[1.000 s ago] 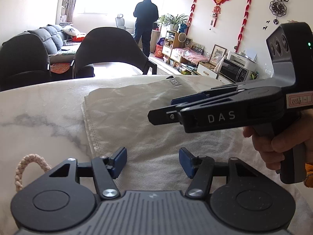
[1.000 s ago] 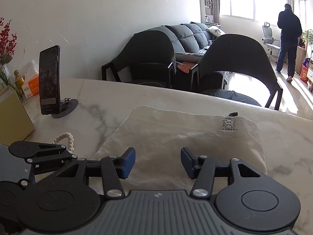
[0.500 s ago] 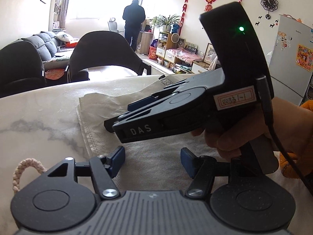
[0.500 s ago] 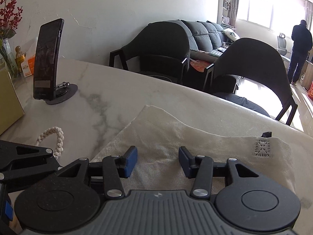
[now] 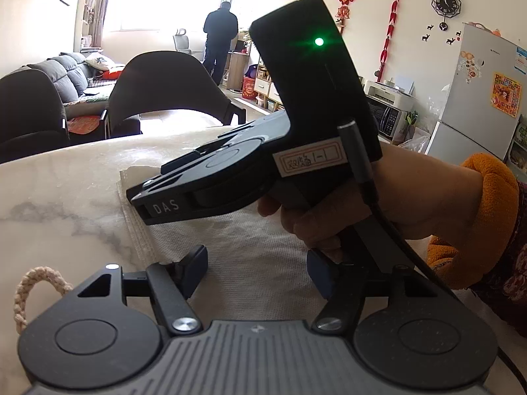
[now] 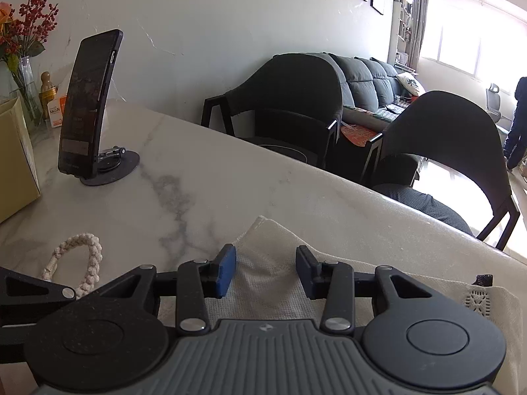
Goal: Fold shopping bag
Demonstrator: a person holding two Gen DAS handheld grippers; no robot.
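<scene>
A cream woven shopping bag (image 5: 257,240) lies flat on the marble table (image 5: 59,197), its braided rope handle (image 5: 29,286) poking out at the left. My left gripper (image 5: 258,273) hovers over the bag's near part, its jaws opening with only flat fabric beneath them. A hand holds my right gripper (image 5: 145,194) across the bag, tips at its far left edge. In the right wrist view the right gripper (image 6: 265,271) is closing its jaws, with the bag's (image 6: 266,250) corner area rumpled between them; the pads stand apart from it. The rope handle (image 6: 79,256) lies to the left.
A phone on a round stand (image 6: 89,105) and a yellow box (image 6: 13,158) stand at the table's far left, with a vase of red berries behind. Two dark chairs (image 6: 296,105) sit beyond the table edge. A person stands far off by the window (image 5: 220,39).
The right gripper has slid left across the bag to its far left corner and now hides much of it. Its jaws have narrowed; the left gripper's jaws have widened slightly.
</scene>
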